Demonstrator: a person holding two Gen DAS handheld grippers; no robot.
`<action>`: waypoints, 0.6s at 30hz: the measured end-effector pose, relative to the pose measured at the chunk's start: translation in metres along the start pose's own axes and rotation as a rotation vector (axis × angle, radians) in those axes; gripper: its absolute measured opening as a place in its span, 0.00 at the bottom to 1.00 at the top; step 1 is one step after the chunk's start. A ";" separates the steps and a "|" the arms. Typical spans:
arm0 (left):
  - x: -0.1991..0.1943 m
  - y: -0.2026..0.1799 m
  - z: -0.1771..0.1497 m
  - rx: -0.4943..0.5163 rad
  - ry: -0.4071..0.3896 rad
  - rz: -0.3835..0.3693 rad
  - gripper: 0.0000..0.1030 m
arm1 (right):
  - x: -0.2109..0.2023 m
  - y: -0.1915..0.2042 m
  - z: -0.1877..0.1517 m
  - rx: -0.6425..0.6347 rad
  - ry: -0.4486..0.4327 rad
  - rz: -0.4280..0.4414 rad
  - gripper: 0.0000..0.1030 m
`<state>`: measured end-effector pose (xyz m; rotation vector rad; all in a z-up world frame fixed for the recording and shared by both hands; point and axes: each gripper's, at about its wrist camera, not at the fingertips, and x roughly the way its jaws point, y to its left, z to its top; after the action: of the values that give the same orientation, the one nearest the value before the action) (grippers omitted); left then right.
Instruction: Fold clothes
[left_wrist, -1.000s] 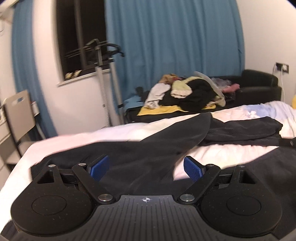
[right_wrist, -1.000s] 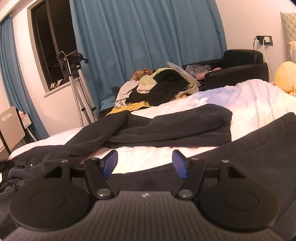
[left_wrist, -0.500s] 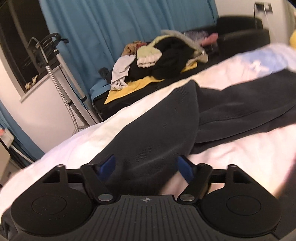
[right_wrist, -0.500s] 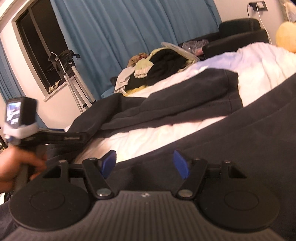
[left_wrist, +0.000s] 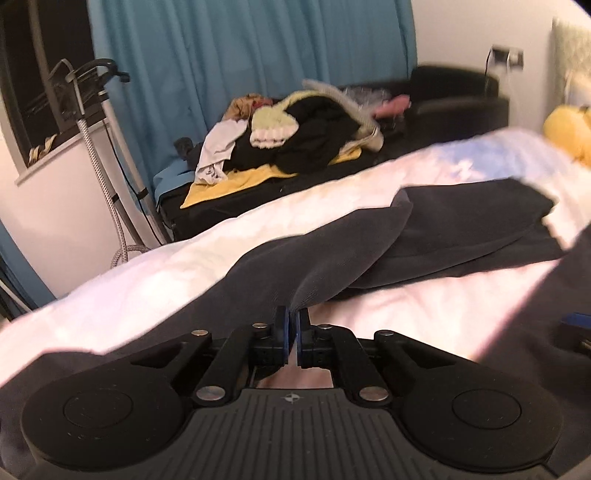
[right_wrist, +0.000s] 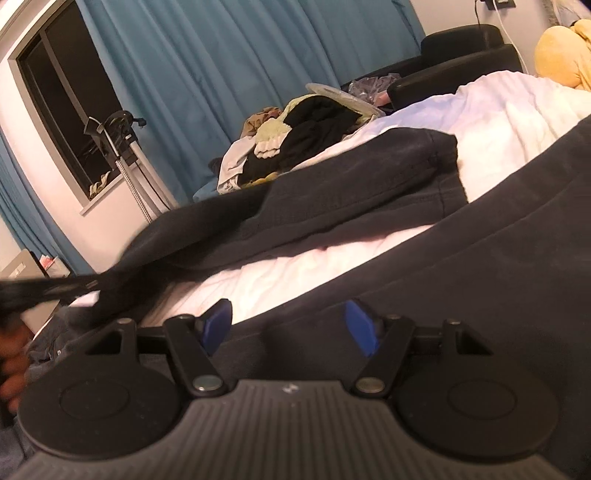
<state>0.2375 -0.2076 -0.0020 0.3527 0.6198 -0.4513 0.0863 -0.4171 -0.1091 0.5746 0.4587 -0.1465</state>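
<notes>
A dark grey garment (left_wrist: 332, 251) lies spread over the white bed (left_wrist: 166, 273), one sleeve stretched toward the far right. My left gripper (left_wrist: 291, 321) is shut on a raised fold of this sleeve, and the cloth bunches up from between the blue pads. In the right wrist view the same garment (right_wrist: 369, 184) crosses the bed (right_wrist: 277, 273). My right gripper (right_wrist: 290, 326) stands open low over the garment's near part, with cloth under the gap and neither pad pressing on it. A blurred dark streak of the left gripper (right_wrist: 44, 291) and a hand (right_wrist: 11, 354) show at the left edge.
Beyond the bed a black sofa (left_wrist: 461, 92) carries a heap of mixed clothes (left_wrist: 295, 147). A garment steamer stand (left_wrist: 92, 122) rises by the window, in front of blue curtains (left_wrist: 240, 55). A yellow plush toy (left_wrist: 569, 125) sits at the bed's far right.
My left gripper slid forward along the sleeve and its jaws closed on a fold of it. The right gripper sank lower and rolled, still open.
</notes>
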 end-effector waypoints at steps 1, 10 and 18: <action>-0.012 0.002 -0.008 -0.022 -0.007 -0.015 0.04 | -0.002 0.000 0.001 0.009 -0.001 0.002 0.67; -0.057 0.009 -0.102 -0.229 -0.005 -0.084 0.04 | -0.022 -0.005 0.008 0.082 -0.019 0.018 0.68; -0.048 0.028 -0.126 -0.333 -0.011 -0.102 0.01 | -0.009 -0.028 0.036 0.237 -0.071 0.013 0.81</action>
<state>0.1573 -0.1141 -0.0625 0.0023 0.6912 -0.4389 0.0841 -0.4604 -0.0923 0.8025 0.3707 -0.2098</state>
